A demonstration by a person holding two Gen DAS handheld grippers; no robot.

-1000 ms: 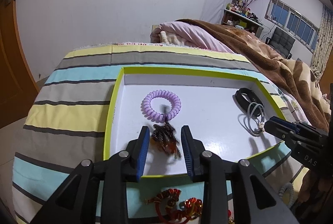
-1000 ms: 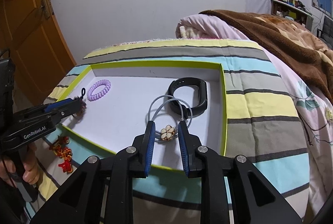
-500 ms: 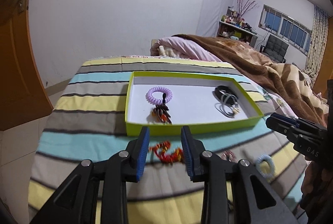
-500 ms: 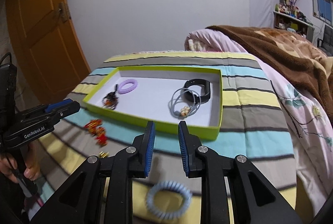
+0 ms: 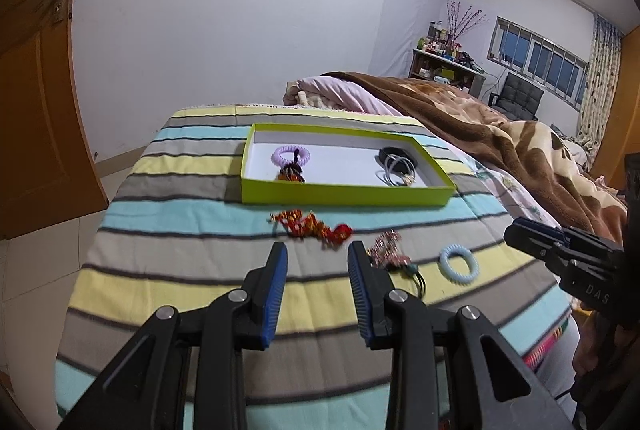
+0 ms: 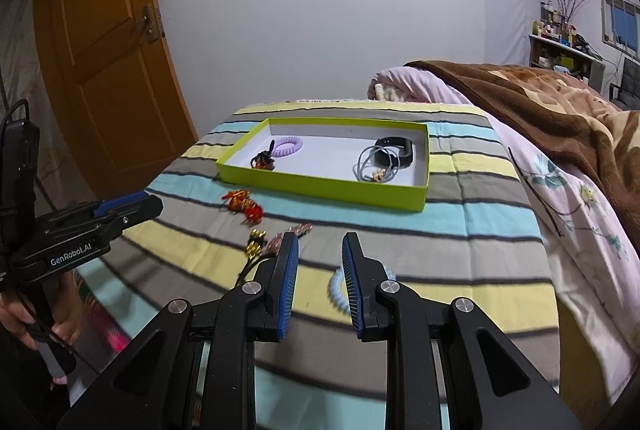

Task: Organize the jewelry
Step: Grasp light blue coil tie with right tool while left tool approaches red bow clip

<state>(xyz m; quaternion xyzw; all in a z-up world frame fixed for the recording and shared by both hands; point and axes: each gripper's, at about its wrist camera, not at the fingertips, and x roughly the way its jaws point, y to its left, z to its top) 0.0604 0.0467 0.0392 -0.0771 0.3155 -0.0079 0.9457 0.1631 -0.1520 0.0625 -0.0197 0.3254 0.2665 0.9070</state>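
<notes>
Striped bedspread point(image 5: 188, 214), bedroom: green tray point(image 5: 348, 195) at frame centre already holds four pcs; red charm point(image 5: 310, 226), beaded piece point(image 5: 384, 250) & pale-blue coil band point(image 5: 459, 264) lie loose below it. Left gripper point(image 5: 316, 270) & right gripper point(image 6: 320, 254) both spread, empty. Coil band looks light, springy, probably best pinched across its rim.

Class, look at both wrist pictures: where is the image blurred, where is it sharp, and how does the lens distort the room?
Left wrist view: the red ornament on the striped blanket is smeared by motion blur, while the green tray is fairly crisp. Right wrist view: the pale blue coil band is soft; the door bows from fisheye distortion. Both views darken to black at the corners.
</notes>
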